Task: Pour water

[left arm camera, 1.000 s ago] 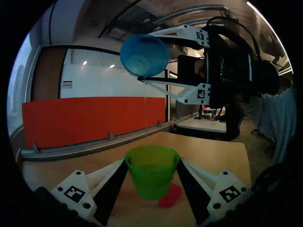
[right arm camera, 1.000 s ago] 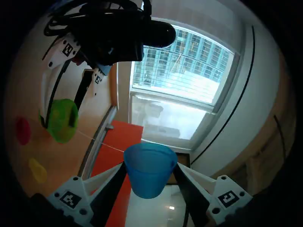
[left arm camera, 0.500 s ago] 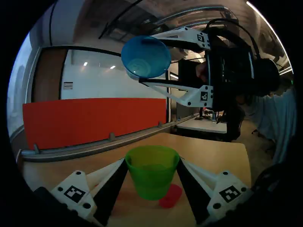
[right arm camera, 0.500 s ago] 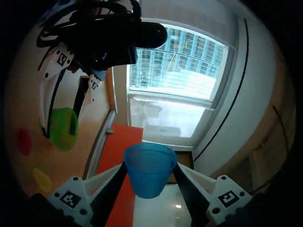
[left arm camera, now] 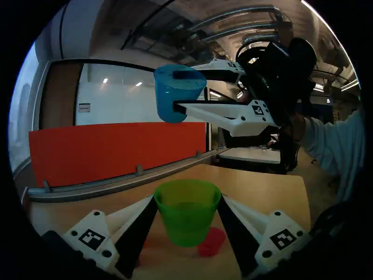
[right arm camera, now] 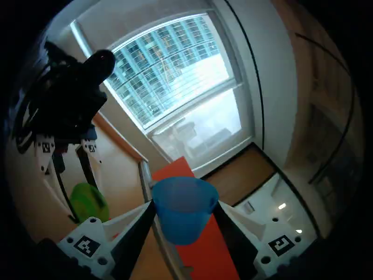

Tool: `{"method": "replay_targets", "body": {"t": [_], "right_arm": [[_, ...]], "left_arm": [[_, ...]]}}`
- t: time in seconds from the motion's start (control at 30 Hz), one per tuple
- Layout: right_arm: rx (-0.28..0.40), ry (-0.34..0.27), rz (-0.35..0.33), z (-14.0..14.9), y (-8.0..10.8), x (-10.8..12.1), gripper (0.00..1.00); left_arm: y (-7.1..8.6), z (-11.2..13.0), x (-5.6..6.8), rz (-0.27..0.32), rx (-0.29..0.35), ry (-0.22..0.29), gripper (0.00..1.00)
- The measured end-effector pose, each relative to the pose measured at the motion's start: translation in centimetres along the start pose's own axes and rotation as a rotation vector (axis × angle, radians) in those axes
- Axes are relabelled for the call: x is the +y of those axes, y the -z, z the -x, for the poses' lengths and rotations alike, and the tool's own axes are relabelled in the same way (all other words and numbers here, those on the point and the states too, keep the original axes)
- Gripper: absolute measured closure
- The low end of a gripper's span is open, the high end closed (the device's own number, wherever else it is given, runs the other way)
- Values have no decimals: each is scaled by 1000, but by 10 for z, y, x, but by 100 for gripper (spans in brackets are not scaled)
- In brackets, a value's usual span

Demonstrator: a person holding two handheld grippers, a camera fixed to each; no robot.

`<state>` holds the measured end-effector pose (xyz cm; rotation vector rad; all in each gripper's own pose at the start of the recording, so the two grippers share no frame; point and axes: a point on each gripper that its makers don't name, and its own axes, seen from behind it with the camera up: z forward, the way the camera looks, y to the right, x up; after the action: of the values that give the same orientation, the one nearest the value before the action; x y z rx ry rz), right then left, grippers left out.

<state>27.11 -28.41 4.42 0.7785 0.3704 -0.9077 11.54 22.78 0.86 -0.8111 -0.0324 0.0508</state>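
My left gripper (left arm camera: 187,212) is shut on a green cup (left arm camera: 187,210) that stands upright just over the wooden table (left arm camera: 261,186); some water shows inside it. High above it in the left gripper view, my right gripper (left arm camera: 179,95) is shut on a blue cup (left arm camera: 173,98), now nearly upright. In the right gripper view the blue cup (right arm camera: 184,214) sits between the fingers of my right gripper (right arm camera: 184,215). The green cup (right arm camera: 89,201) and my left gripper (right arm camera: 81,198) appear at the lower left of that view. No stream of water shows.
A red disc (left arm camera: 212,241) lies on the table just behind the green cup. An orange partition (left arm camera: 116,147) with a metal rail runs along the table's far edge. A person's sleeve (left arm camera: 326,144) is at the right. A large window (right arm camera: 186,84) is beyond.
The blue cup has tilted back from pouring to nearly upright, and the thin stream of water has stopped. The green cup has stayed in place.
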Motion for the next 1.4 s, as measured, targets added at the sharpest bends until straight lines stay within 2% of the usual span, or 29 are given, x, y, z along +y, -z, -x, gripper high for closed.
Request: {"method": "replay_targets", "body": {"t": [0.2, 0.47, 0.6, 0.7, 0.8, 1.1, 1.4], "right_arm": [[17, -255, -33, -6, 8, -12, 11], [24, -604, -78, -15, 12, -15, 11], [26, -731, -101, -19, 14, -15, 11], [25, -784, -111, -19, 14, -16, 11], [17, -800, -113, -18, 15, -17, 11], [-11, -803, -100, -3, 25, -15, 11], [-44, -800, -60, 21, 47, -6, 11]], "left_arm": [[-1, -1, 0, -2, 0, -1, 13], [0, -5, 1, -6, 2, -9, 13], [0, -6, 2, -9, 2, -15, 13], [0, -6, 1, -13, 1, -17, 13], [1, -6, 0, -17, 0, -16, 13], [6, -3, -6, -36, -8, -20, 13], [17, 3, -17, -62, -24, -18, 13]]}}
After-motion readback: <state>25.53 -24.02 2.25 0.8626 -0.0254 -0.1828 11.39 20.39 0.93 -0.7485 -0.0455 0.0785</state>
